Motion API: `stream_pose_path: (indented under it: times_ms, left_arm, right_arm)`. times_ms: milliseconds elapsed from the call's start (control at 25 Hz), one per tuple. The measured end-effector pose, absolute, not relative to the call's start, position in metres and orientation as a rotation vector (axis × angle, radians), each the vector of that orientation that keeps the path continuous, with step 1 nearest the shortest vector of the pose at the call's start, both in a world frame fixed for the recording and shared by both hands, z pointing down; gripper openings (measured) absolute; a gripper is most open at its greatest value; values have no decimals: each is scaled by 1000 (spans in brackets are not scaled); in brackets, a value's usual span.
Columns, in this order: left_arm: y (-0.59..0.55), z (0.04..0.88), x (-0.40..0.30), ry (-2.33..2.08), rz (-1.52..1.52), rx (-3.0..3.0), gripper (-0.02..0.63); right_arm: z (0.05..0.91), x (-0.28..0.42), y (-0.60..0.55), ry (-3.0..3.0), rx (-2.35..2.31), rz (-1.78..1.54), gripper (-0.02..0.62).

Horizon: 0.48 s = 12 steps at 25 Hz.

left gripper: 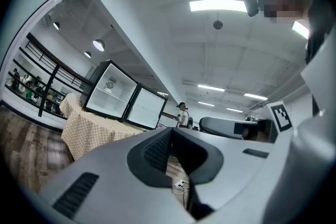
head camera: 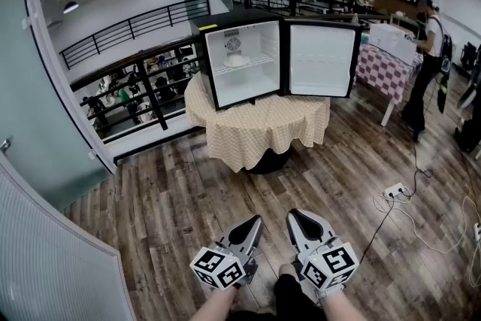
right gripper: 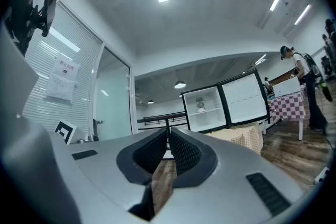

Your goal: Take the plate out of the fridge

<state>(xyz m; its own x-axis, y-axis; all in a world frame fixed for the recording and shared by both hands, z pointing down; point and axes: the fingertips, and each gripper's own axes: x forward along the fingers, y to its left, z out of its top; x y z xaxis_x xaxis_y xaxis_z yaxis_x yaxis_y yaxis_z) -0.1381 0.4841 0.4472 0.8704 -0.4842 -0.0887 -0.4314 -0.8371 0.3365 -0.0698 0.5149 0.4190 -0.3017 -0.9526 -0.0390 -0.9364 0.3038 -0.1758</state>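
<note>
Closest are the 2 grippers, held low and side by side in front of the person. Each one points level, out over the wood floor [head camera: 188, 192] toward the fridge. The left gripper [head camera: 254, 223] has its jaws pressed together at the tips, with nothing in them. The right gripper [head camera: 294, 217] is closed up tight too, and it is also empty. Both forearms come in from the bottom edge of the head view, close together.

Farther off stands a round table [head camera: 259, 128] with a checked cloth on it. On the table sits a small black fridge [head camera: 233, 17]. Its door [head camera: 322, 60] is swung wide open to the right.

Inside the fridge, on the wire shelf [head camera: 259, 62], rests the plate [head camera: 237, 61]. It is white and lies flat, near the left side of the shelf. Both grippers are well apart from it.

I think the plate is hard and smooth, so it could slip. It would likely break if it fell. It looks light enough for 1 gripper. The best place to grab looks like the front rim, with 1 jaw above the edge and 1 below. The jaws must open first.

Far behind, some people stand by other tables.
</note>
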Motion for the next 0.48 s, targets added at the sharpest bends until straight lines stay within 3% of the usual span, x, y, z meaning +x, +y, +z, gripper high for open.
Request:
stream_pose_path:
  times_ms: [480]
  left_arm:
    - [399, 446, -95, -724, -260, 2703, 8]
  right_arm:
    - [423, -29, 426, 2446, -1736, -227, 46]
